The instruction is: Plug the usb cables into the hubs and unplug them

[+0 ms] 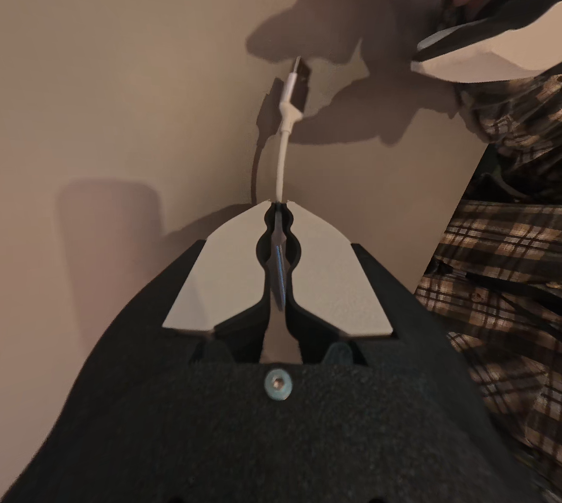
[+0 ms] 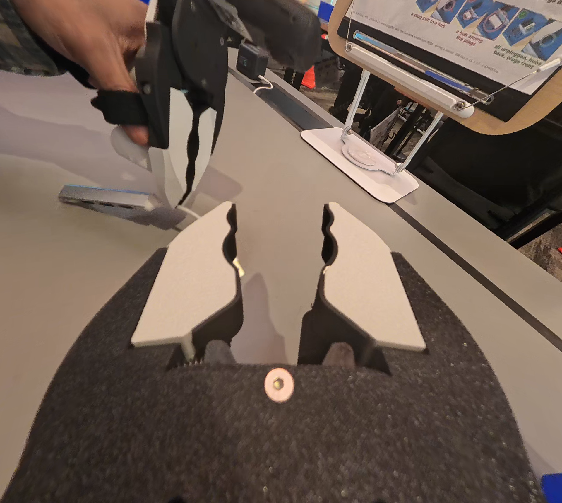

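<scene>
My left gripper is shut on the short white cable of a silver hub. The hub's edge shows in the gap between the fingers. The cable runs forward to a USB plug held just above the beige table. In the right wrist view the left gripper points down at the table, with the hub sticking out to its left. My right gripper is open and empty, a little above the table and close to the right of the left one. It also shows blurred in the left wrist view.
An instruction board on a white stand stands at the right near the table's edge. A small black camera sits at the back. A plaid sleeve fills the right of the left wrist view.
</scene>
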The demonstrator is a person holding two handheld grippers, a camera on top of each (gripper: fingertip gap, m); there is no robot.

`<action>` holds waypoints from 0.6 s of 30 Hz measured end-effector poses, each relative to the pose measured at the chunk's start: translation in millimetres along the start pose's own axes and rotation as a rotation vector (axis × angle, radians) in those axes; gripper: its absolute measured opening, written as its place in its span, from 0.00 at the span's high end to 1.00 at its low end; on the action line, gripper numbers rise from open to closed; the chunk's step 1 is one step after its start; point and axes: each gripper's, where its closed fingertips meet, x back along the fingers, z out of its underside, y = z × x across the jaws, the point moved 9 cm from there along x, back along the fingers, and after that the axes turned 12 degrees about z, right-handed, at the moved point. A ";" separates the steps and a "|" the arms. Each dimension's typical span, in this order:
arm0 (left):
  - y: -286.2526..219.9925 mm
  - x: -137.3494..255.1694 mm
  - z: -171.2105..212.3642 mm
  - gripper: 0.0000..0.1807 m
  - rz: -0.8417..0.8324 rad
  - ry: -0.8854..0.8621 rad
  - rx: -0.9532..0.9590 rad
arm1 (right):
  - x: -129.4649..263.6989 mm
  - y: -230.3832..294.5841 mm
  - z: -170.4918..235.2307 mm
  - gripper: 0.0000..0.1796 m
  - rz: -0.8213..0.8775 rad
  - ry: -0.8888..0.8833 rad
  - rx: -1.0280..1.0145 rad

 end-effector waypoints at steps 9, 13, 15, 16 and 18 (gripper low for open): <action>-14.6 43.7 24.5 0.77 -0.087 -0.204 -0.069 | 0.5 0.9 -1.2 0.70 -0.005 -0.004 0.002; -38.6 103.2 64.6 0.74 -0.222 -0.352 -0.106 | 0.7 1.4 -1.7 0.70 -0.003 -0.005 0.009; -51.1 138.1 96.0 0.73 -0.322 -0.423 -0.107 | -0.7 1.8 0.6 0.70 -0.011 0.006 0.000; -56.7 156.3 114.3 0.73 -0.373 -0.456 -0.095 | -1.5 2.2 1.7 0.70 -0.015 0.011 -0.004; -65.8 191.1 155.9 0.73 -0.463 -0.511 -0.037 | -2.9 3.8 2.9 0.70 -0.028 0.021 -0.011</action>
